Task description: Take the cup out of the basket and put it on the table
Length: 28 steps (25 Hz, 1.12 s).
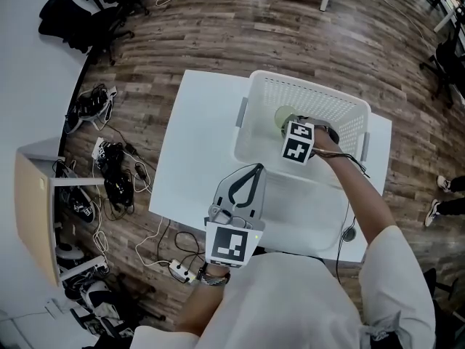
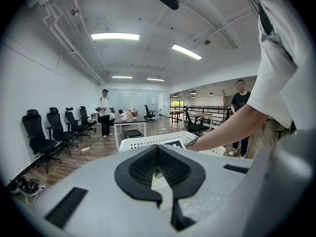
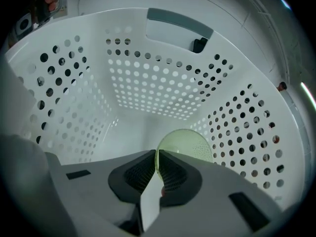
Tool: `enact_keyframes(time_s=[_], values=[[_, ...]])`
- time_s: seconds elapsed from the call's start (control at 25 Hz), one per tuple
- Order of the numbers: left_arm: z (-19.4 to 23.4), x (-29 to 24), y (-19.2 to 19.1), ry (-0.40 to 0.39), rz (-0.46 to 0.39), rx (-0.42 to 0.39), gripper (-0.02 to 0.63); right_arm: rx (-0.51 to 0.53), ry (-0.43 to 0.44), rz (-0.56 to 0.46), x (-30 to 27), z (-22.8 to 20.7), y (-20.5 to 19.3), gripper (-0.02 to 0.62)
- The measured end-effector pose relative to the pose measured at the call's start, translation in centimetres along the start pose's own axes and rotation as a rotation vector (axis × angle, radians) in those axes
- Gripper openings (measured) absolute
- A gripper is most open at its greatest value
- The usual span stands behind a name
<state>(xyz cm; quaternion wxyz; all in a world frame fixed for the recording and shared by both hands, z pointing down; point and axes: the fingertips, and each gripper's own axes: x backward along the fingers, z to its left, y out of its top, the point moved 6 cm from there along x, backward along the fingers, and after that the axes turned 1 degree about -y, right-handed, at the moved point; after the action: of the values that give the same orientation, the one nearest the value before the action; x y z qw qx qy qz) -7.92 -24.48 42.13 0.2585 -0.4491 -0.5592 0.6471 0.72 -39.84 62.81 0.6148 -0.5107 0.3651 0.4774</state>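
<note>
A pale green cup (image 1: pixel 284 115) lies inside the white perforated basket (image 1: pixel 320 93) at the back of the white table (image 1: pixel 196 151). My right gripper (image 1: pixel 295 126) reaches down into the basket from the right. In the right gripper view its jaws are closed on the thin wall of the cup (image 3: pixel 190 143), at the right gripper (image 3: pixel 156 154), and the basket wall (image 3: pixel 153 85) surrounds it. My left gripper (image 1: pixel 256 168) hovers over the table in front of the basket, shut and holding nothing. In the left gripper view the left gripper (image 2: pixel 158 148) points at the basket (image 2: pixel 148 142).
Bare tabletop lies left of and in front of the basket. Cables and shoes (image 1: pixel 109 173) litter the wooden floor on the left, beside a wooden cabinet (image 1: pixel 33 209). Office chairs (image 2: pixel 44 132), a far table (image 2: pixel 129 124) and standing people (image 2: pixel 104 111) fill the room.
</note>
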Motion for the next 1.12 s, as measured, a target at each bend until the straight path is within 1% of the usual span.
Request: enact_keyframes(time_s=[0.16,0.28,0.4,0.56,0.68,0.8,1.12], values=[[0.0,0.2,0.0,0.003,-0.011,-0.009,0.003,-0.010,0.002,0.004,0.2,0.2,-0.2,0.031],[0.0,0.5,-0.1,-0.001,0.000,-0.002,0.003,-0.033,-0.020,-0.011,1.2,-0.1,-0.4,0.029],[-0.4,0.8,-0.2,-0.016,0.018,0.003,0.003,-0.078,-0.050,-0.035,3.0,-0.3,-0.8,0.029],[-0.9,1.1,0.5,-0.029,-0.011,-0.022,0.003,-0.124,-0.088,-0.063,5.8,-0.4,-1.2,0.029],[-1.3,1.7,0.9,-0.043,-0.016,-0.041,0.003,-0.154,-0.108,-0.084,8.1,0.4,-1.3,0.029],[-1.7,2.5,1.1,-0.055,-0.034,-0.067,0.003,-0.195,-0.148,-0.122,10.6,1.3,-1.4,0.029],[-2.8,3.9,1.8,-0.089,-0.070,-0.121,0.003,-0.349,-0.273,-0.274,18.7,4.2,-2.2,0.029]])
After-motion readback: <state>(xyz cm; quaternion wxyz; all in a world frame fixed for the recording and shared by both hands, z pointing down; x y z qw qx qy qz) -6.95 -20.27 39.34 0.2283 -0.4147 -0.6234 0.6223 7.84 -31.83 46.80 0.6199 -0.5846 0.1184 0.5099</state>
